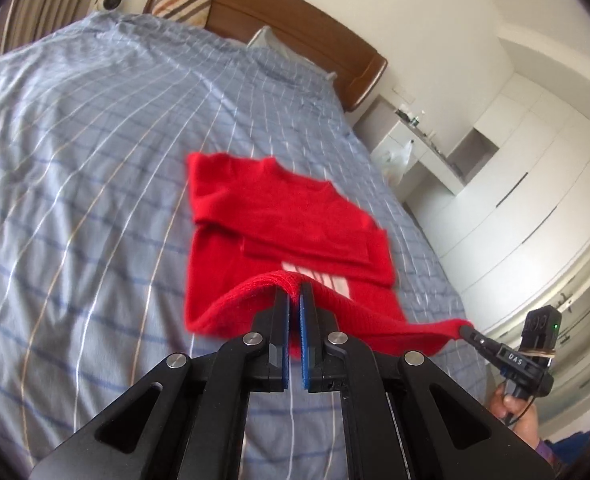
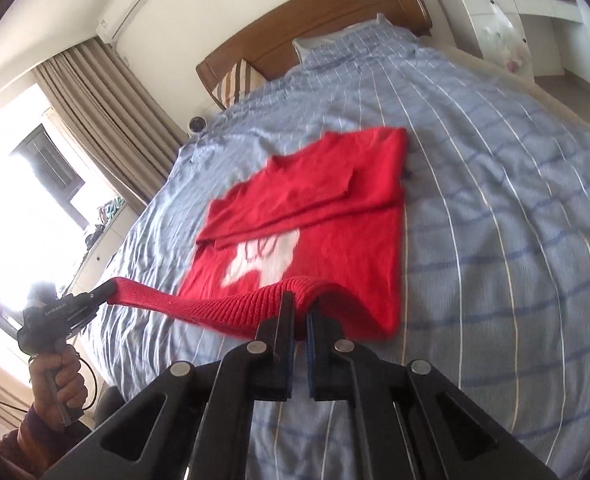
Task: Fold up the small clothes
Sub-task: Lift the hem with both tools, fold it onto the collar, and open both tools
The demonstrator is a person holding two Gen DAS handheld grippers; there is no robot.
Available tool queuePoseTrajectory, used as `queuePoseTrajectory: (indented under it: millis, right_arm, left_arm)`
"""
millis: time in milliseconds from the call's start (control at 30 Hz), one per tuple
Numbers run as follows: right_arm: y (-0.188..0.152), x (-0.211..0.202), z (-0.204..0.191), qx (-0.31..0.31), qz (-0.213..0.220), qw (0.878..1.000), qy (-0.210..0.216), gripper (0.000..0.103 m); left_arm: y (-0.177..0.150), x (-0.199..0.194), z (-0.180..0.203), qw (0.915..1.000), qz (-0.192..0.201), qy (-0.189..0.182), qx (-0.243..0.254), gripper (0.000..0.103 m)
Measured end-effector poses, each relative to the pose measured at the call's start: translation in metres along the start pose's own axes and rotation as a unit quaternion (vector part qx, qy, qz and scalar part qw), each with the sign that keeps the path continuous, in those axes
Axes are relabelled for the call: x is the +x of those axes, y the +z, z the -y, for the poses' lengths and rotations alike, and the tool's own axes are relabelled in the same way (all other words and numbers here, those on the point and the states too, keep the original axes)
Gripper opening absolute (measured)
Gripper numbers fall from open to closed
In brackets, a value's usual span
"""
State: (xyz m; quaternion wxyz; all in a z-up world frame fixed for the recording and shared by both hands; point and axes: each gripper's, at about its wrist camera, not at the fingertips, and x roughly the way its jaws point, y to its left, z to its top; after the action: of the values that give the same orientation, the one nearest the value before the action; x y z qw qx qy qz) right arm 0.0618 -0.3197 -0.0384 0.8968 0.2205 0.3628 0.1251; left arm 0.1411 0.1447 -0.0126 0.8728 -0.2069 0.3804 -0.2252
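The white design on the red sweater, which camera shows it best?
The right wrist view: the white design lies mostly uncovered on the red sweater, between the folded sleeves and the lifted hem. The left wrist view shows only blurred white stripes behind the hem that the left claw holds.

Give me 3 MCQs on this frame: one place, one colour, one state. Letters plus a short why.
1. Where does the red sweater lie?
A. on the blue checked bedspread
B. on the floor
C. on a chair

2. What colour is the design on the sweater's front?
A. black
B. white
C. yellow

3. What is the state of the left gripper and the right gripper?
A. both open, hovering
B. one shut, one open
C. both shut on the ribbed hem

Answers:
1 A, bedspread shows all around the sweater.
2 B, a white patch shows below the folded sleeves.
3 C, each wrist view shows its pads pinching the raised hem.
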Motion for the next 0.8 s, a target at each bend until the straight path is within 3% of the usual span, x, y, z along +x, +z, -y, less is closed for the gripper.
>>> queuePoseTrajectory:
  millis: [233, 433, 467, 500, 533, 567, 600, 667, 800]
  right_arm:
    - [0.130, 0.113, 0.028, 0.018, 0.019, 1.000, -0.004, 0.005]
    - [0.183, 0.210, 0.056, 0.034, -0.004, 0.999, -0.037, 0.005]
    - [0.186, 0.220, 0.063, 0.042, -0.009, 0.998, -0.038, 0.007]
    - [0.188, 0.230, 0.067, 0.051, -0.011, 0.998, -0.042, 0.008]
    - [0.189, 0.236, 0.070, 0.061, -0.009, 0.997, -0.051, 0.017]
    - [0.189, 0.238, 0.074, 0.072, -0.006, 0.996, -0.059, 0.031]
    - [0.188, 0.236, 0.077, 0.081, 0.000, 0.995, -0.060, 0.036]
    - [0.185, 0.222, 0.077, 0.082, 0.019, 0.994, -0.062, 0.041]
    - [0.176, 0.191, 0.061, 0.020, 0.027, 0.996, -0.082, 0.041]
  left_arm:
    - [0.100, 0.150, -0.009, 0.9970, -0.008, 0.077, 0.000, 0.002]
    - [0.139, 0.246, -0.031, 0.9907, -0.039, 0.129, -0.014, 0.005]
    - [0.142, 0.258, -0.034, 0.9885, -0.049, 0.142, -0.015, 0.010]
    - [0.145, 0.266, -0.036, 0.9860, -0.058, 0.156, -0.016, 0.025]
    - [0.148, 0.270, -0.038, 0.9841, -0.062, 0.166, -0.019, 0.038]
    - [0.150, 0.269, -0.040, 0.9832, -0.057, 0.172, -0.022, 0.063]
    - [0.150, 0.262, -0.040, 0.9835, -0.044, 0.174, -0.024, 0.077]
    - [0.150, 0.245, -0.037, 0.9848, -0.020, 0.172, -0.015, 0.085]
    - [0.137, 0.217, -0.015, 0.9815, -0.007, 0.189, 0.030, 0.086]
